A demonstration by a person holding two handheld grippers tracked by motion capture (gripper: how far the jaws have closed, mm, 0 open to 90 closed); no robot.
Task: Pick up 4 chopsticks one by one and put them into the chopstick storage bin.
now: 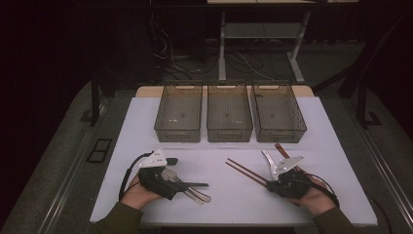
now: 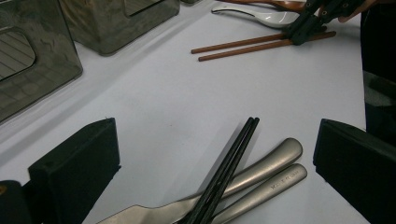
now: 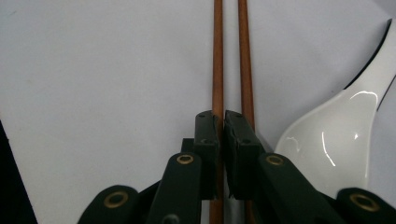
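Brown wooden chopsticks (image 3: 218,56) lie on the white table (image 1: 224,146) under the right gripper (image 3: 222,122), jaws pinched nearly together, one stick apparently nipped between them, white spoon (image 3: 336,140) just beside. Left gripper (image 2: 215,154) gapes wide over black chopsticks (image 2: 229,163) and two metal handles (image 2: 271,163). Farther off, three grey bins (image 1: 229,112) in a row.

Three smoky translucent plastic bins (image 1: 229,118) are standing side by side behind brown wooden chopsticks (image 1: 246,171) and black chopsticks (image 2: 225,171) lying across metal spoon handles (image 2: 261,171).
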